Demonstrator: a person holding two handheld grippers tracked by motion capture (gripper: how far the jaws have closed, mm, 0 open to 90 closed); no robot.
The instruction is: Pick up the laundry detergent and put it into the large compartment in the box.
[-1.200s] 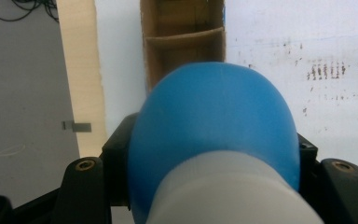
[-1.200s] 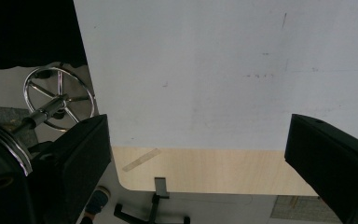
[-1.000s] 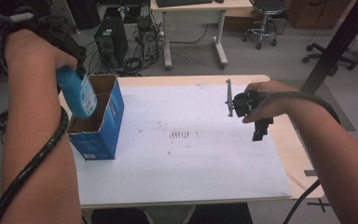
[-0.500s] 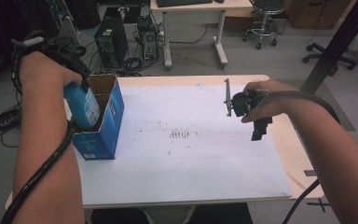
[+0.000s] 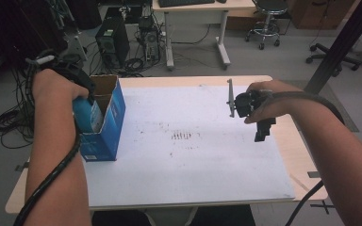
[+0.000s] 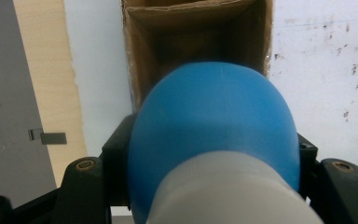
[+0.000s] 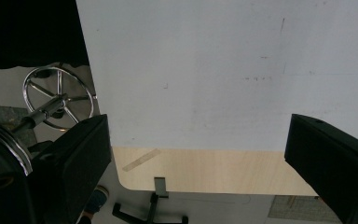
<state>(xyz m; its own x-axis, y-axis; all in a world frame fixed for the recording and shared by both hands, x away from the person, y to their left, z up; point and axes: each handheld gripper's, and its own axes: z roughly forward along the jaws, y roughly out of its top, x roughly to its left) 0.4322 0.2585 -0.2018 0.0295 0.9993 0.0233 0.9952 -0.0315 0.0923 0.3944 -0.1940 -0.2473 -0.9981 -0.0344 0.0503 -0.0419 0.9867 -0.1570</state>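
A blue bottle [image 6: 212, 121] with a white band is clamped between the jaws of my left gripper [image 6: 214, 154], which is shut on it. Its rounded end points down into the open top of a blue cardboard box [image 5: 107, 123] at the table's left. In the high view the bottle [image 5: 87, 116] is partly inside the box's brown opening [image 6: 191, 37], under the left hand [image 5: 56, 87]. My right gripper [image 7: 196, 154] hovers over the table's right side, jaws wide apart and open with nothing between them. From above, the right gripper [image 5: 261, 133] points down.
A white sheet [image 5: 188, 155] with dark smudges covers most of the wooden table [image 5: 306, 165]. On the floor beyond stand a computer tower [image 5: 109, 40], a desk [image 5: 193, 9] and office chairs [image 5: 266, 19]. A black post [image 5: 339, 47] rises at the right.
The left hand has sunk, carrying the blue bottle from above the box down into its open top. The right hand and its gripper have stayed where they were.
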